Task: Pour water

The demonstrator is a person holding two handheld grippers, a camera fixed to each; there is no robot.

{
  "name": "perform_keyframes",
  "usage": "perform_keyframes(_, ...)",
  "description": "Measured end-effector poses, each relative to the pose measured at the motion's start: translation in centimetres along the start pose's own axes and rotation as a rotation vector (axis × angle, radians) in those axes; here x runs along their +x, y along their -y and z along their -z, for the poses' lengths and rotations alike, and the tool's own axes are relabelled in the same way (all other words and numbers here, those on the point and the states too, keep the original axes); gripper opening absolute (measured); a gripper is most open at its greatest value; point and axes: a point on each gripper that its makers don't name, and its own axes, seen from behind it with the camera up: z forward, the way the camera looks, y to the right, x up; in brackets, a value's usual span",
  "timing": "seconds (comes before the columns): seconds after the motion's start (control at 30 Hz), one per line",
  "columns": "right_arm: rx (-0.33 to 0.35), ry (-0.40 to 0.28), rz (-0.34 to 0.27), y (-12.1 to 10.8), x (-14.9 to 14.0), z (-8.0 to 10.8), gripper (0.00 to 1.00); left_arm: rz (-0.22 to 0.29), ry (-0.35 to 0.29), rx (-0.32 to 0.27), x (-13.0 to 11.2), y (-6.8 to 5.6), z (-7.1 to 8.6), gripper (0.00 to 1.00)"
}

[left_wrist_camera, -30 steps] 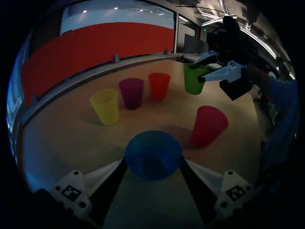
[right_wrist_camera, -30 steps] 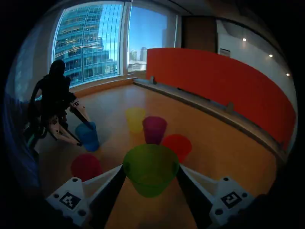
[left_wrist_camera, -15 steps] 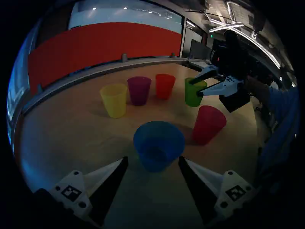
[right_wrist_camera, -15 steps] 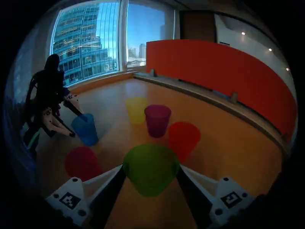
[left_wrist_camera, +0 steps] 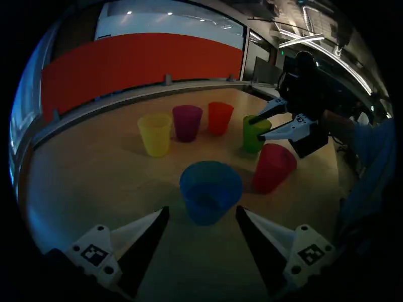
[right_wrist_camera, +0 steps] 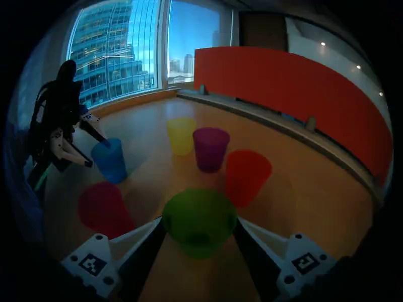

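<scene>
Left gripper [left_wrist_camera: 201, 208]: fingers spread wide. Blue translucent plastic cup [left_wrist_camera: 210, 189] stands upright between the tips with a gap on one side, not clamped. Right gripper [right_wrist_camera: 199, 219]: both fingers press the sides of the green translucent plastic cup [right_wrist_camera: 199, 221], which is upright on the pale wooden tabletop [left_wrist_camera: 101, 171]. Red plastic cup [left_wrist_camera: 272, 168] sits between blue and green. Farther out, a row: yellow plastic cup [left_wrist_camera: 155, 134], purple plastic cup [left_wrist_camera: 187, 122], orange plastic cup [left_wrist_camera: 220, 117]. Water in any cup: cannot tell.
</scene>
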Motion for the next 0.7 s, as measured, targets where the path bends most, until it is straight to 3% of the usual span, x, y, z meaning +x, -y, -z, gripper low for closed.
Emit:
perform_keyframes(0.33,-0.002,0.001,-0.007,0.11,-0.39,0.05,0.93,0.0,-0.006,-0.001,0.22,-0.15,0.32,0.98)
perform_keyframes(0.47,-0.008,0.005,-0.006,0.05,-0.53,0.08,1.0,0.0,-0.008,0.0,0.28,-0.18,0.33,0.99)
perform_keyframes(0.7,-0.018,0.004,-0.007,0.08,-0.89,0.75,1.0,0.006,-0.012,0.01,0.08,0.0,0.65,0.98)
